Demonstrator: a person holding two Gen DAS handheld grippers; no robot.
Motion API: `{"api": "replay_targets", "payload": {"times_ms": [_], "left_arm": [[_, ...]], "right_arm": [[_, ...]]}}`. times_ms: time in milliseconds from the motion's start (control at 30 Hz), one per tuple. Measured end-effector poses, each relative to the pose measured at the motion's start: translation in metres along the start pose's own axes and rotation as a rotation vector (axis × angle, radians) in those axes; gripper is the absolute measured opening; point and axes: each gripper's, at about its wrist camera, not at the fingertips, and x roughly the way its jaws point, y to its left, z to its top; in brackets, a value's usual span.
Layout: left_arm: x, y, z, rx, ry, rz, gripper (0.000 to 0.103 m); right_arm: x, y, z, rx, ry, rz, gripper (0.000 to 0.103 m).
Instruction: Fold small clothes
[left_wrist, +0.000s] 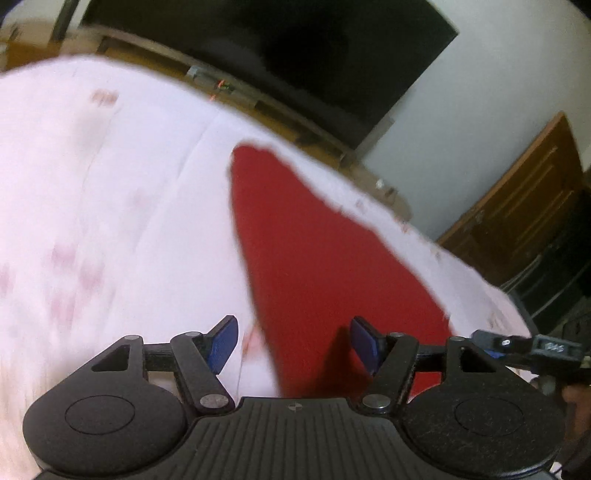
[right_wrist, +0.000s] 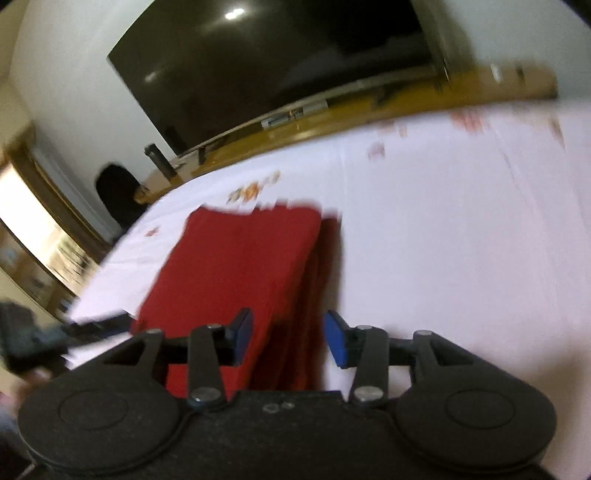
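Note:
A red garment (left_wrist: 314, 258) lies flat on a white sheet with small flower prints (left_wrist: 110, 203), running as a long strip away from me. In the right wrist view the garment (right_wrist: 240, 266) shows a folded top layer, with a darker layer along its right side. My left gripper (left_wrist: 293, 336) hangs open above the garment's near left edge, its blue pads apart and nothing pinched. My right gripper (right_wrist: 290, 336) is open over the garment's near right edge, and no cloth is pressed between its pads. Each gripper shows at the edge of the other's view, blurred.
A large dark TV (right_wrist: 277, 59) stands on a low wooden bench (right_wrist: 332, 122) beyond the sheet's far edge. A wooden cabinet (left_wrist: 524, 206) is to the right. A dark bottle (right_wrist: 157, 158) and a black chair (right_wrist: 118, 199) stand at the far left.

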Motion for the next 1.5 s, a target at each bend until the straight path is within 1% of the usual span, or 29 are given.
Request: {"api": "replay_targets", "payload": {"times_ms": [33,100,200,233,267,300,333,367,433,500,600,633,700,733,800,833,867,900,967,1067,1100,1167,1233,1267,1333,1400,1433,1467,1500], "left_arm": [[0.002,0.001,-0.008,-0.013,0.013,-0.002,0.066],[0.002,0.0,-0.016,-0.017,0.001,-0.002,0.066],[0.006,-0.005,-0.014,0.005,0.021,0.011,0.066],[0.009,-0.008,-0.013,0.026,0.031,0.026,0.066],[0.012,-0.011,-0.013,0.037,0.036,0.037,0.066],[0.012,-0.013,-0.012,0.041,0.037,0.041,0.066],[0.012,-0.015,-0.011,0.043,0.036,0.037,0.066],[0.009,-0.018,-0.011,0.045,0.032,0.033,0.066],[0.009,-0.022,-0.012,0.063,0.038,0.035,0.066],[0.014,-0.025,-0.016,0.102,0.064,0.063,0.066],[0.017,-0.033,-0.018,0.159,0.071,0.101,0.066],[0.017,-0.036,-0.018,0.179,0.074,0.11,0.066],[0.013,-0.036,-0.019,0.195,0.078,0.109,0.066],[0.009,-0.034,-0.018,0.19,0.077,0.103,0.066],[-0.001,-0.034,-0.014,0.179,0.056,0.106,0.066],[-0.008,-0.034,-0.011,0.185,0.028,0.103,0.066],[-0.013,-0.036,-0.006,0.201,-0.003,0.086,0.066],[-0.015,-0.039,0.0,0.213,-0.033,0.065,0.066],[-0.01,-0.047,0.013,0.223,-0.061,0.03,0.066],[0.01,-0.065,0.027,0.257,-0.091,-0.023,0.066],[0.02,-0.068,0.029,0.246,-0.071,-0.033,0.066],[0.045,-0.068,0.03,0.23,0.007,-0.017,0.066],[0.05,-0.062,0.032,0.199,-0.003,-0.039,0.066],[0.048,-0.06,0.034,0.166,-0.004,-0.044,0.066],[0.033,-0.063,0.035,0.151,-0.027,-0.029,0.066],[0.006,-0.069,0.023,0.168,-0.088,0.004,0.066],[-0.009,-0.071,0.015,0.167,-0.111,0.023,0.071],[-0.023,-0.074,0.007,0.154,-0.13,0.047,0.079],[-0.038,-0.075,-0.004,0.137,-0.154,0.074,0.094]], "right_arm": [[-0.003,-0.003,-0.008,0.044,0.013,0.026,0.046],[0.004,-0.01,-0.019,0.134,0.052,0.067,0.045],[0.02,-0.016,-0.026,0.248,0.072,0.165,0.042],[0.026,-0.016,-0.027,0.282,0.079,0.2,0.039],[0.034,-0.016,-0.027,0.298,0.09,0.206,0.03],[0.041,-0.015,-0.026,0.293,0.106,0.178,0.019],[0.047,-0.012,-0.025,0.274,0.116,0.145,0.012],[0.048,-0.008,-0.023,0.246,0.11,0.129,0.011],[0.036,-0.003,-0.019,0.215,0.063,0.154,0.011],[0.02,-0.001,-0.016,0.171,0.04,0.139,0.011],[0.036,-0.015,-0.025,0.152,0.101,0.056,0.011],[0.044,-0.02,-0.03,0.159,0.118,0.049,0.01],[0.048,-0.026,-0.035,0.165,0.094,0.064,0.009],[0.048,-0.026,-0.035,0.176,0.091,0.063,0.009],[0.043,-0.018,-0.035,0.134,0.089,0.045,0.011],[0.035,-0.014,-0.035,0.114,0.085,0.032,0.016],[0.024,-0.007,-0.033,0.086,0.058,0.027,0.02],[0.013,0.0,-0.03,0.047,0.01,0.016,0.02],[0.0,0.016,-0.019,-0.045,-0.058,0.009,0.02],[0.015,0.038,0.002,-0.167,-0.093,-0.044,0.02],[0.023,0.042,0.008,-0.185,-0.095,-0.049,0.02],[0.044,0.044,0.016,-0.198,-0.078,-0.066,0.019],[0.077,0.04,0.015,-0.224,0.048,-0.171,0.016],[0.088,0.035,0.009,-0.235,0.07,-0.186,0.016],[0.085,0.036,0.008,-0.251,0.056,-0.182,0.016],[0.07,0.038,0.011,-0.235,0.031,-0.167,0.023],[0.055,0.038,0.009,-0.231,-0.006,-0.153,0.035],[0.039,0.041,0.007,-0.234,-0.043,-0.148,0.052],[0.022,0.043,0.002,-0.239,-0.074,-0.153,0.059]]}}
